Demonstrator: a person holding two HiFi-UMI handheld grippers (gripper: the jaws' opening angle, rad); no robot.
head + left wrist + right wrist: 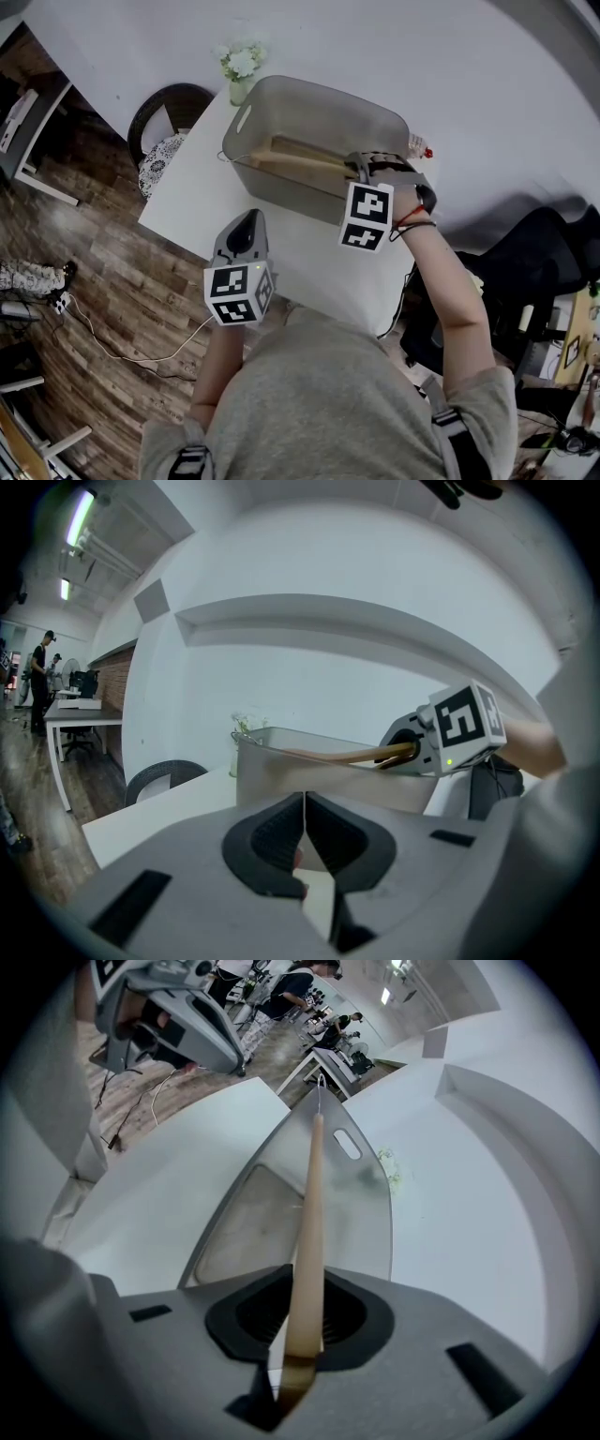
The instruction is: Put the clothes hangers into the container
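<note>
A wooden clothes hanger [298,157] lies across the top of the translucent grey container [309,111] on the white table, its metal hook at the far rim by the handle slot. My right gripper [362,167] is at the container's near right rim. The hanger's end [309,1232] runs between its jaws, and thin slivers of gap show on both sides, so the pads do not press on it. My left gripper [247,228] hovers over the table in front of the container, shut with nothing in it [305,827]. From there the container [281,772] and the right gripper [422,747] show ahead.
A small vase of white flowers [241,67] stands on the table [192,202] just behind the container. A dark round chair [167,120] sits at the table's far left and a black office chair [544,267] to the right. A cable [122,349] trails on the wooden floor.
</note>
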